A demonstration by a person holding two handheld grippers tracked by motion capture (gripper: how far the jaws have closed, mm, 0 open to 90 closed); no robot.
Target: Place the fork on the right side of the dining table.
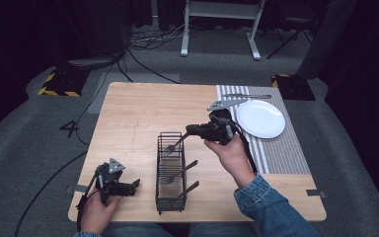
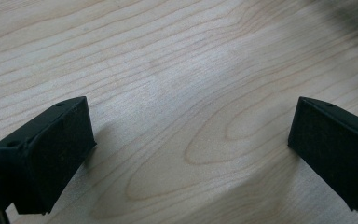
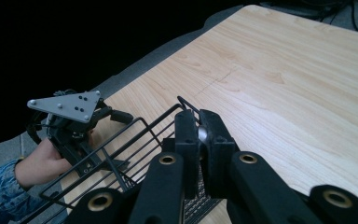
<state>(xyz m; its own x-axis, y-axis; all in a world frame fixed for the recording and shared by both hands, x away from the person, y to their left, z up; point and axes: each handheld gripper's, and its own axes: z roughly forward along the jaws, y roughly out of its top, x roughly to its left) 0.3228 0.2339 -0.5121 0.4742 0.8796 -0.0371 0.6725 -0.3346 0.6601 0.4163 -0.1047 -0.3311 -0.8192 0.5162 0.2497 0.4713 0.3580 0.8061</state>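
Observation:
A black wire cutlery rack (image 1: 159, 168) stands in the middle of the wooden table (image 1: 138, 113). My right gripper (image 1: 189, 130) hovers just right of the rack's far end, shut on the handle of a silver fork (image 1: 173, 145) whose tines hang over that end. In the right gripper view the jaws (image 3: 199, 122) are pressed together on a sliver of shiny metal (image 3: 202, 134), above the rack's rim (image 3: 135, 128). Two more forks (image 1: 180, 173) lean in the rack. My left gripper (image 1: 133, 184) rests low at the table's near left corner, open (image 2: 191, 144), with bare wood between its pads.
A white plate (image 1: 260, 118) sits on a striped grey placemat (image 1: 281, 153) at the right, with cutlery (image 1: 246, 96) lying at the mat's far edge. The left gripper (image 3: 74, 123) and its hand lie beyond the rack in the right gripper view.

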